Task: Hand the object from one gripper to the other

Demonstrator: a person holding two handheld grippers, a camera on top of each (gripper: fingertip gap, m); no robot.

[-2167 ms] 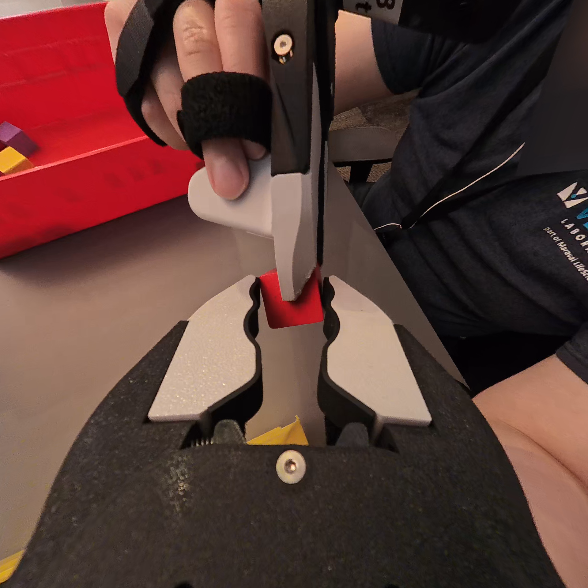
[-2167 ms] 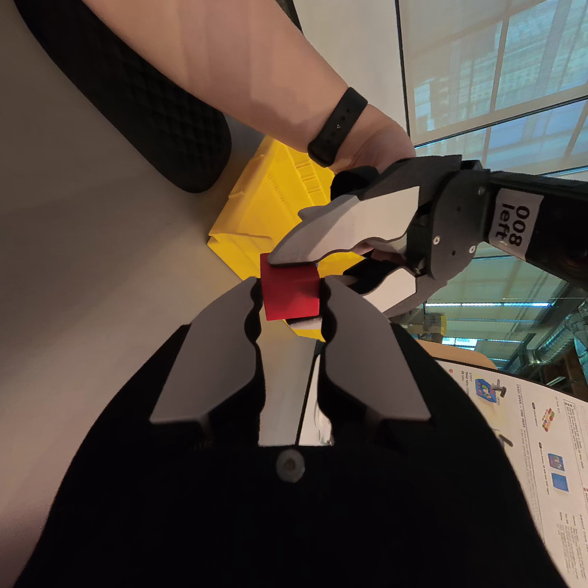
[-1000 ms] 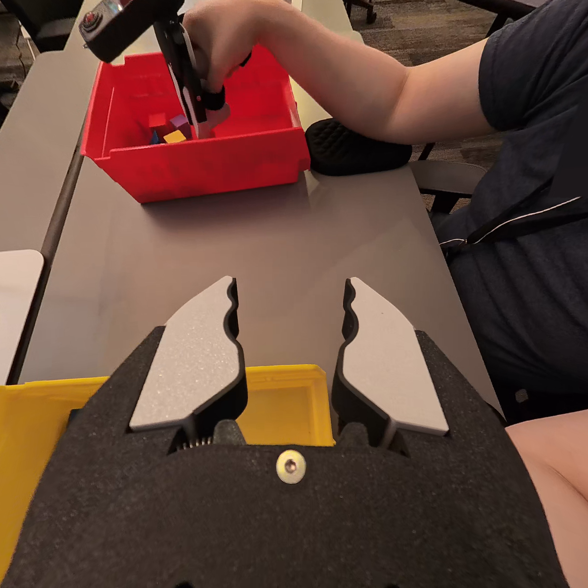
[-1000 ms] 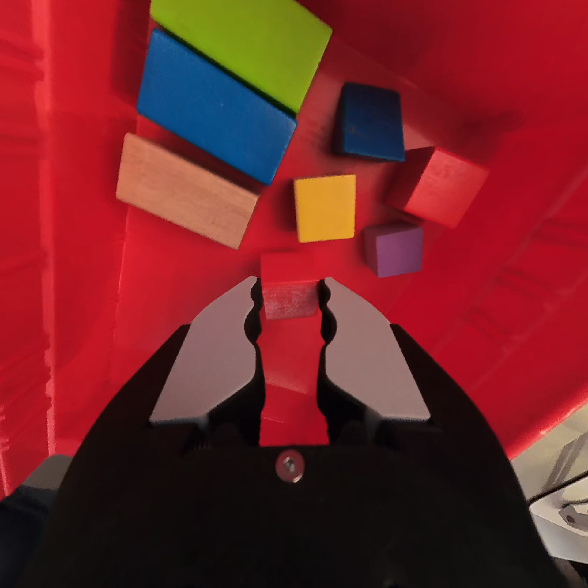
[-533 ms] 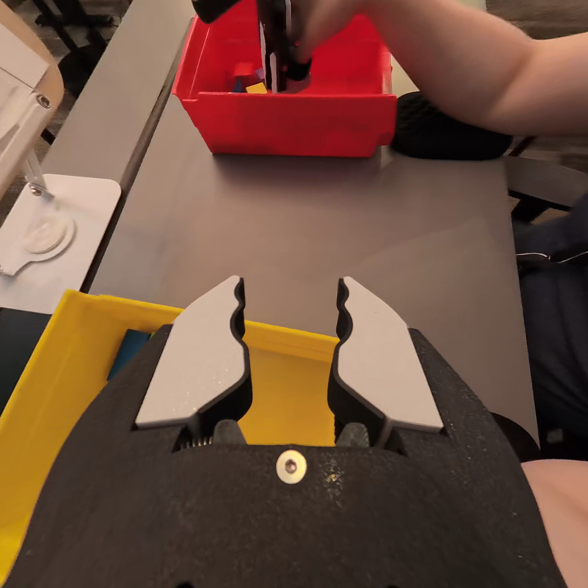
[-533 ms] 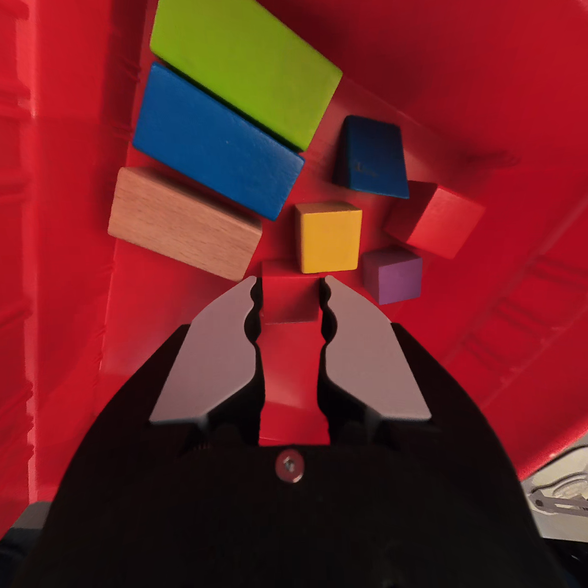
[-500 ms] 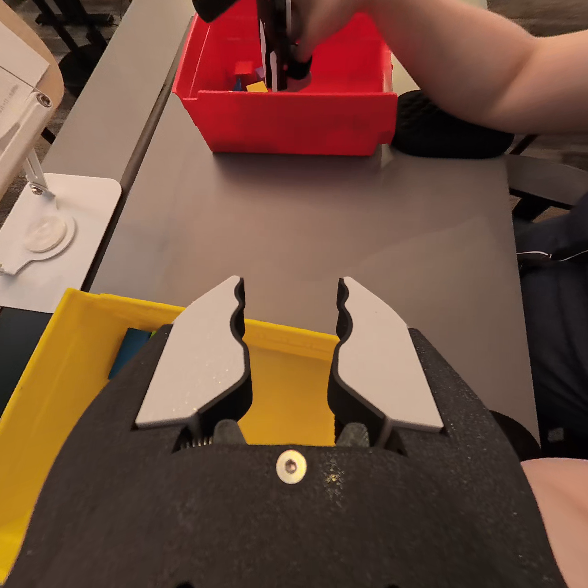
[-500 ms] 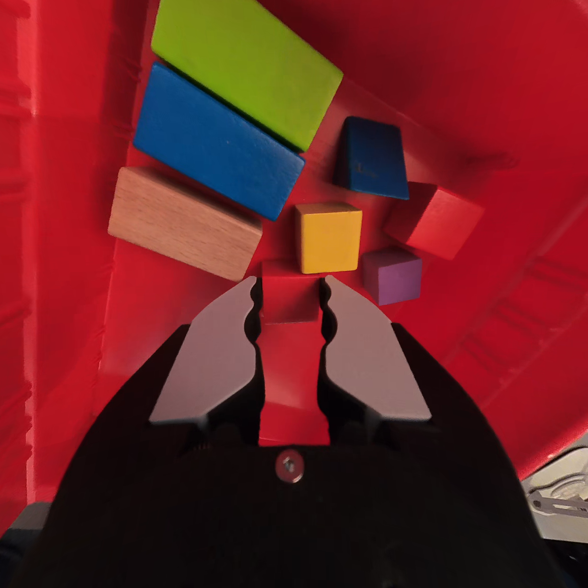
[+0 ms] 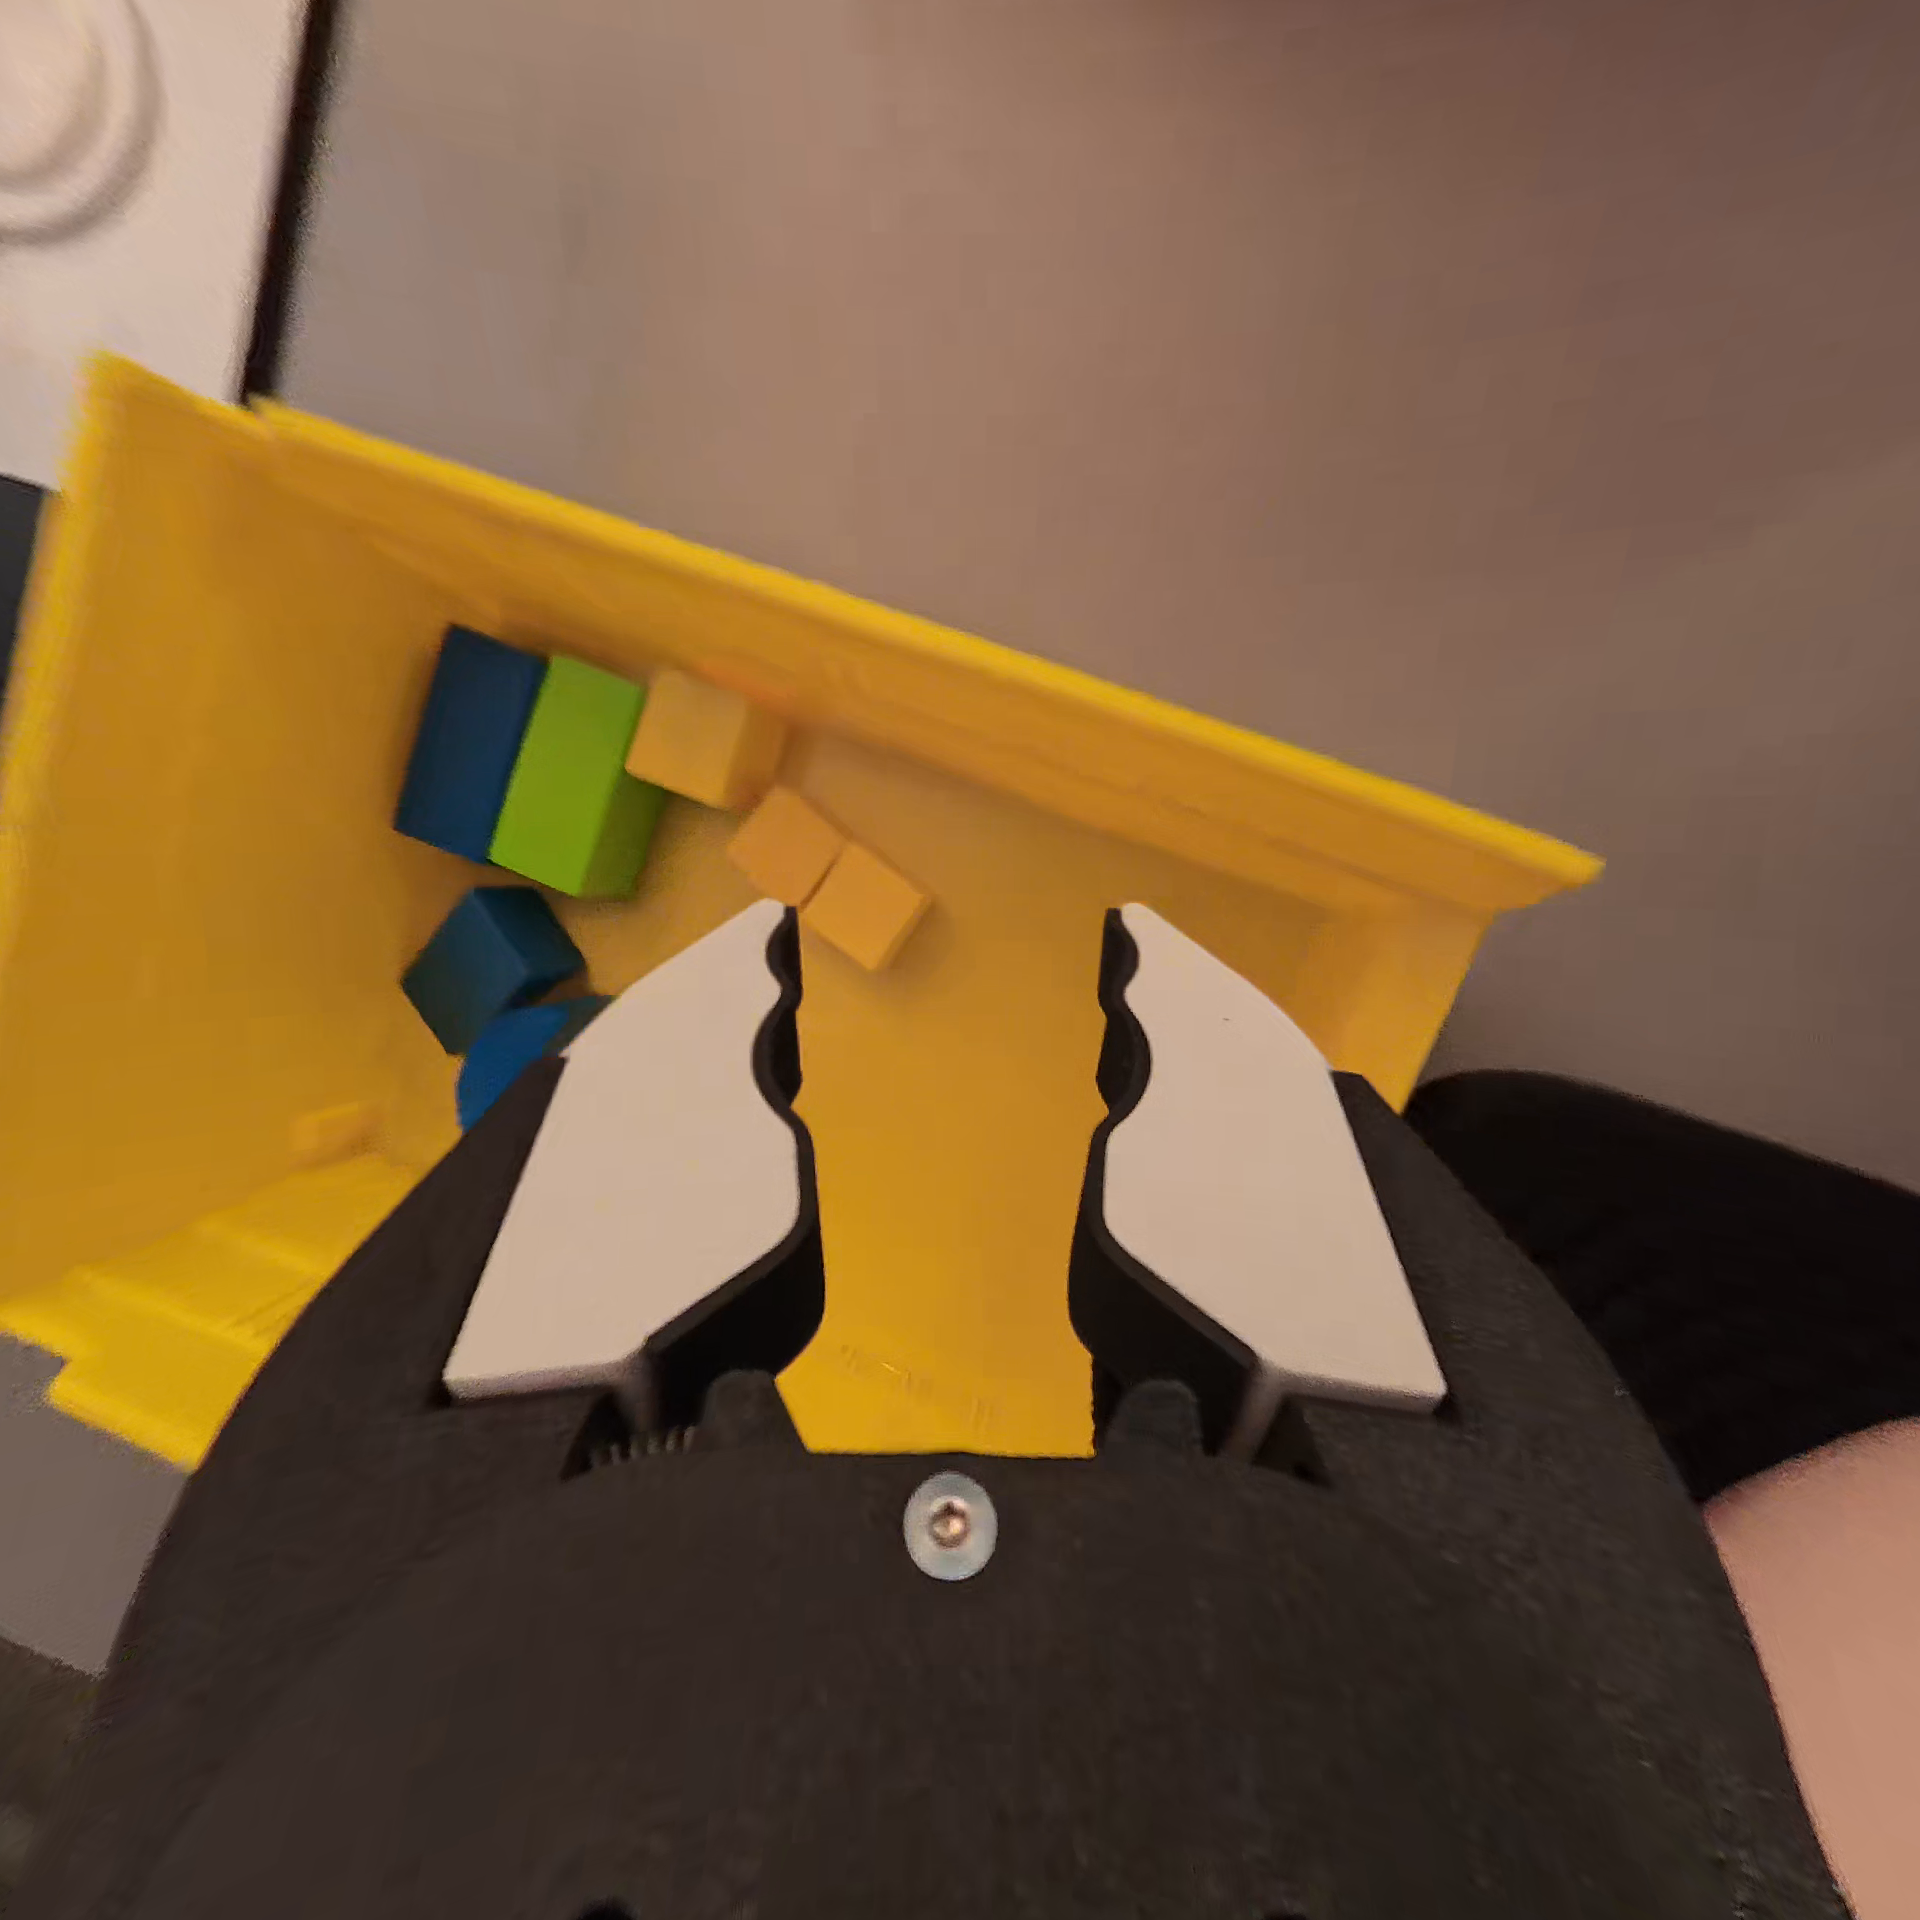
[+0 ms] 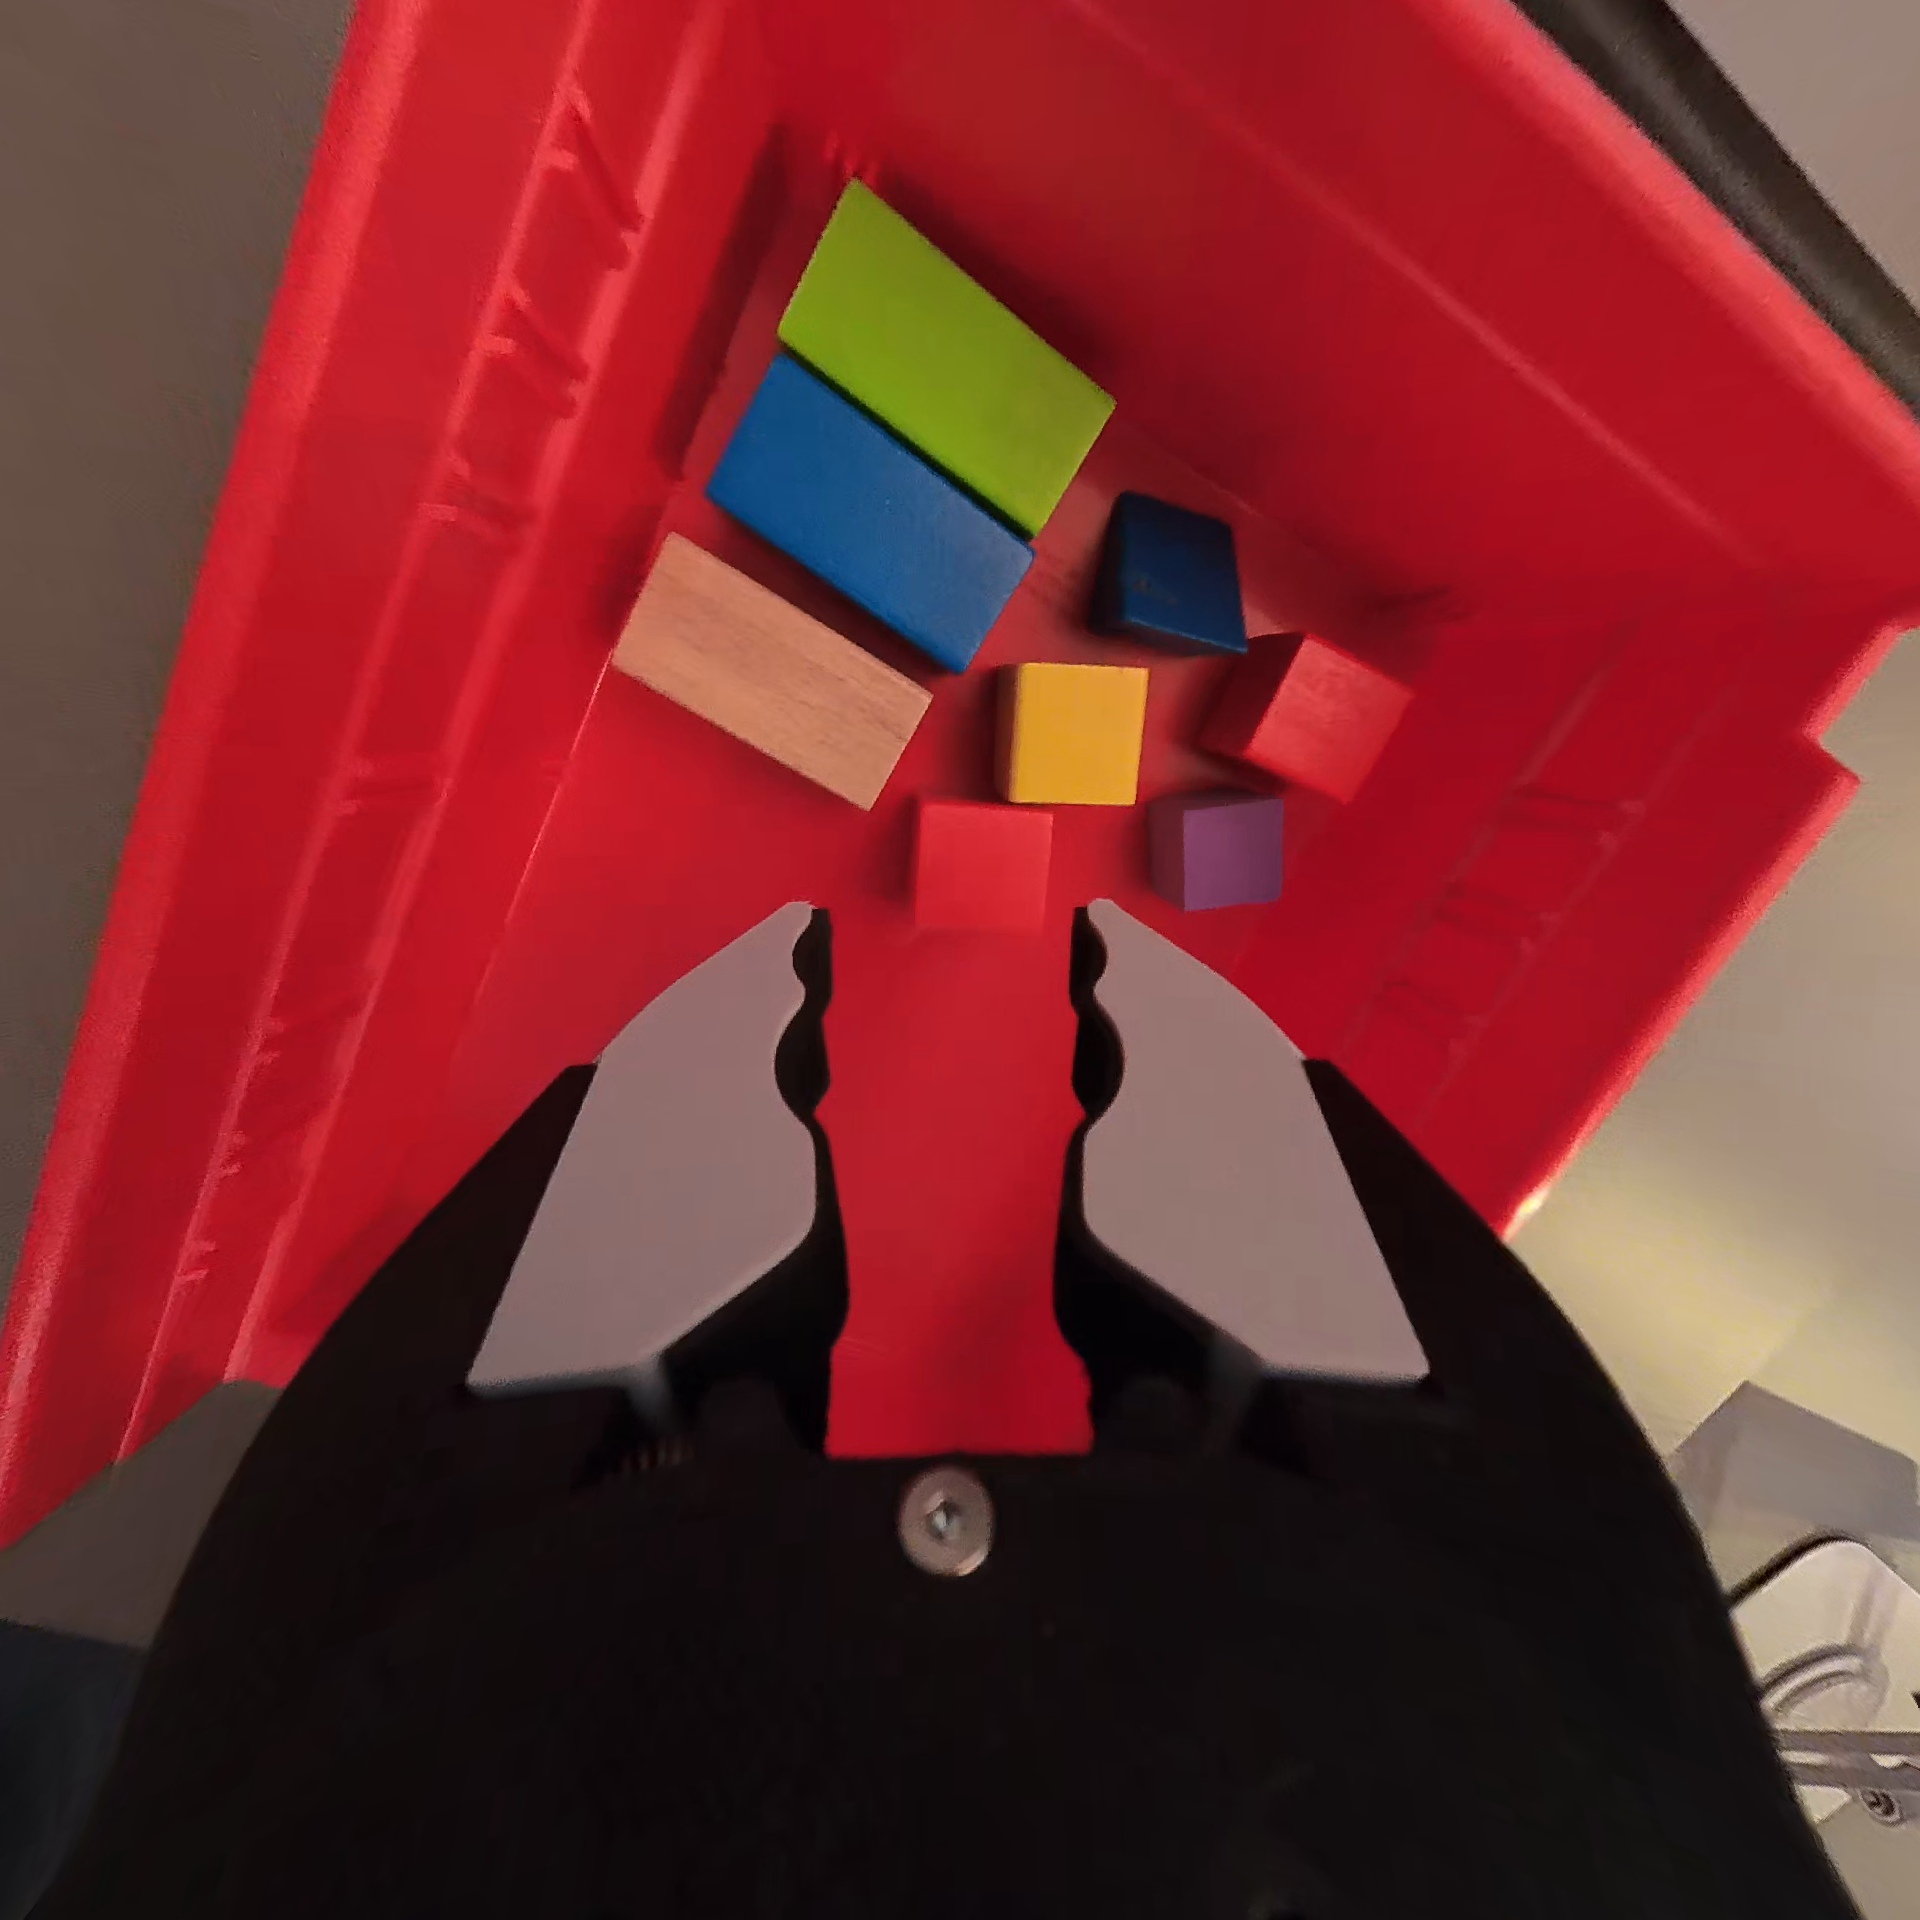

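In the right wrist view a small red cube [image 10: 982, 864] lies on the floor of the red bin [image 10: 416, 644], just beyond my right gripper [image 10: 948, 914]. That gripper is open and empty, above the bin floor. In the left wrist view my left gripper [image 9: 951, 920] is open and empty over the yellow bin [image 9: 1039, 727]. A pair of small yellow cubes [image 9: 831, 878] lies just past its left fingertip.
The red bin also holds green [image 10: 940, 353], blue [image 10: 868, 525] and wooden [image 10: 769, 670] bars, a yellow cube [image 10: 1072, 732], a purple cube [image 10: 1216, 850], a dark blue block [image 10: 1169, 577] and another red cube [image 10: 1304, 717]. The yellow bin holds blue [image 9: 468, 743] and green [image 9: 571, 790] blocks.
My right gripper has opened, let go of the red cube in the red bin and pulled back. My left gripper has swung down over the yellow bin.
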